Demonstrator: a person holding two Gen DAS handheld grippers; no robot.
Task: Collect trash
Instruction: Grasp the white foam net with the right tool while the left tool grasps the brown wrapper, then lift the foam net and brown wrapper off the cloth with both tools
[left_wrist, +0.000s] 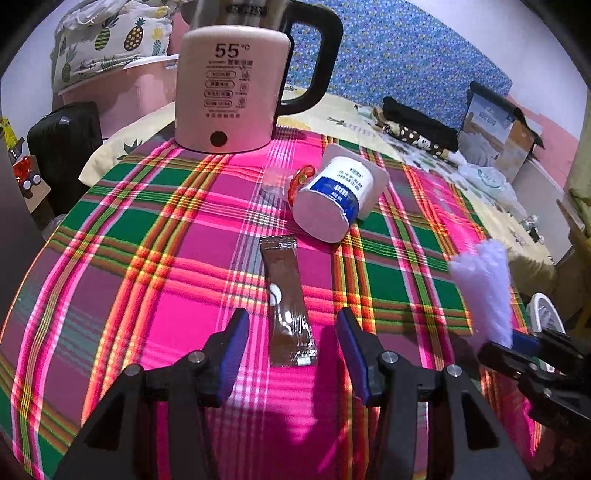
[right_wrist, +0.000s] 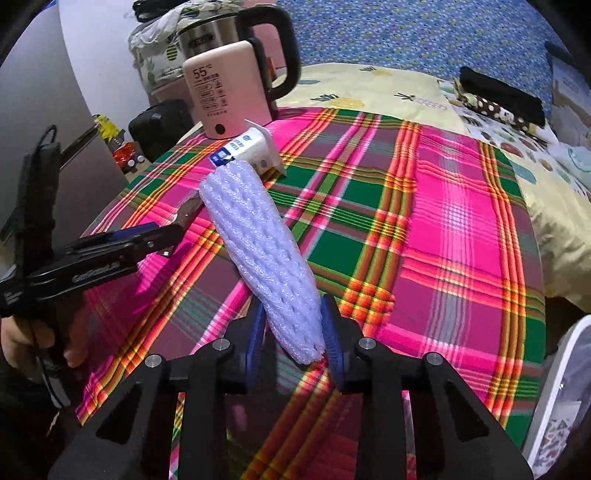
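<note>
A brown sachet (left_wrist: 290, 299) lies flat on the plaid tablecloth (left_wrist: 147, 258). My left gripper (left_wrist: 291, 325) straddles its near end, jaws open, pads apart from it. Beyond it a white and blue yogurt cup (left_wrist: 332, 199) lies on its side beside a small red and clear wrapper (left_wrist: 299, 181). My right gripper (right_wrist: 293, 314) is shut on the near end of a white foam net sleeve (right_wrist: 258, 240), which sticks out forward over the cloth. In the left wrist view that sleeve (left_wrist: 484, 288) and the right gripper (left_wrist: 517, 350) show at the right edge.
A pink electric kettle (left_wrist: 229, 92) with a black handle stands at the table's far side. A white bin (right_wrist: 554, 387) sits low at the right, past the table edge. A person's hand (right_wrist: 22, 347) holds the left gripper (right_wrist: 147, 236). Bedding and a box lie behind.
</note>
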